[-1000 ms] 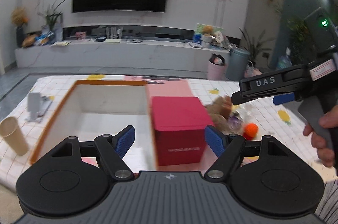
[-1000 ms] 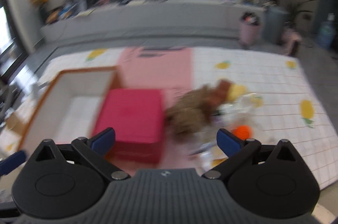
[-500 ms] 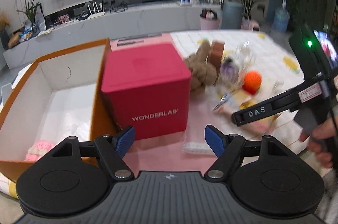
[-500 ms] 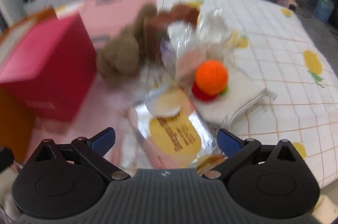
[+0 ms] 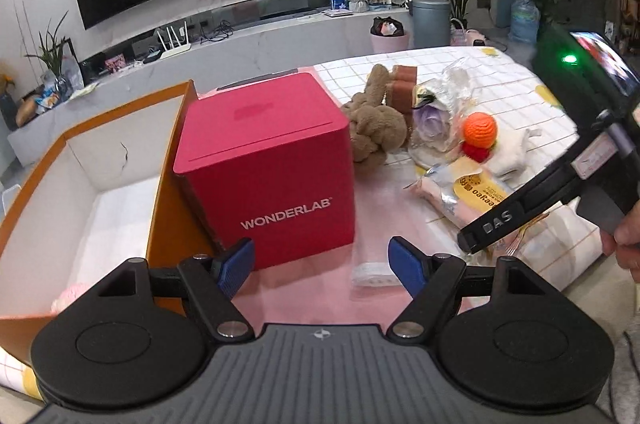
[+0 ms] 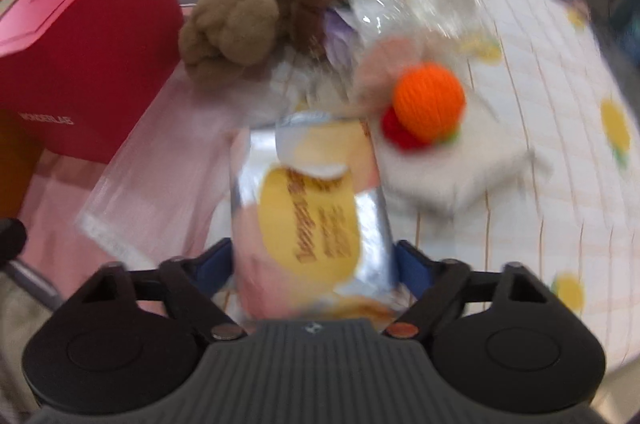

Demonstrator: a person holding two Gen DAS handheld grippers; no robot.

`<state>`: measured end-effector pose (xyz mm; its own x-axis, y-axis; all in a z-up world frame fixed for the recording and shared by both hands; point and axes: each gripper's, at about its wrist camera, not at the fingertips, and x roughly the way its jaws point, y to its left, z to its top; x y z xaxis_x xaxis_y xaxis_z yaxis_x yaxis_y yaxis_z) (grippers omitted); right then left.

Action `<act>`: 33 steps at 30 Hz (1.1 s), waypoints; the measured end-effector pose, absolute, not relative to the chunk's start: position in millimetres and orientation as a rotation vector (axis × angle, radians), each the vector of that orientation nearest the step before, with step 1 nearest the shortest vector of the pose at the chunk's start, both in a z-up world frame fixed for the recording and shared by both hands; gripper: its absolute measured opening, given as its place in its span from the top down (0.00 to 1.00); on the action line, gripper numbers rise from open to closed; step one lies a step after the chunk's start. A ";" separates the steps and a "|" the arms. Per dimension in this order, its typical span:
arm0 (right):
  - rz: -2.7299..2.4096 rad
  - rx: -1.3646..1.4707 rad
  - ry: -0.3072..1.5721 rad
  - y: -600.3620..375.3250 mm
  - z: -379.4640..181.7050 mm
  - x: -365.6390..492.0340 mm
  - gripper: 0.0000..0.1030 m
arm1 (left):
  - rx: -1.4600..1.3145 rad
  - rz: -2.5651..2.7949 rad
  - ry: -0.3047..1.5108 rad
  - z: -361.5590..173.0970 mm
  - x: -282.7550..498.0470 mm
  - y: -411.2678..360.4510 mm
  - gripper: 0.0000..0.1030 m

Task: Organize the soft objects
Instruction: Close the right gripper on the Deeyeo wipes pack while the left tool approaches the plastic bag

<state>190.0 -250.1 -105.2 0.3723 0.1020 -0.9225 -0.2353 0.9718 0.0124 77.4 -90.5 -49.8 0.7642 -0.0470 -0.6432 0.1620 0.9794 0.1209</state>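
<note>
both grippers have come down toward the table since a second ago, and the right gripper (image 6: 314, 260) has dropped right over the foil-wrapped pack (image 6: 308, 208), its jaws just closing in from wide so the blue pads now flank the pack's two long edges. the picture is too blurred to say whether they press on it or only stand beside it. that reads as the start of a pick, with nothing yet lifted off the pile. the left gripper (image 5: 322, 266) hangs with its jaws apart and empty, in front of the red box (image 5: 264, 176).

the pack is crinkly silver film with a yellow label, flat and pillow-like. just past it lie an orange knitted ball (image 6: 428, 98) on a white folded cloth (image 6: 452, 176), a brown knotted plush (image 6: 232, 28) and some clear cellophane. the open orange-walled box (image 5: 168, 160), white inside, touches the red one and already holds something pink and knitted in its near corner.
</note>
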 end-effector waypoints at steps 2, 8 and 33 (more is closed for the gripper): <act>0.180 -0.051 1.188 -262.7 -102.3 180.4 0.22 | 0.166 -0.119 0.680 -46.9 73.7 -91.2 0.13; 0.132 -0.006 1.185 -275.0 -102.6 177.1 0.08 | 0.163 -0.130 0.656 -37.9 66.6 -94.1 0.13; 0.133 -0.076 1.164 -276.2 -97.2 178.0 0.31 | 0.060 -0.150 0.677 -97.3 96.6 -127.9 0.09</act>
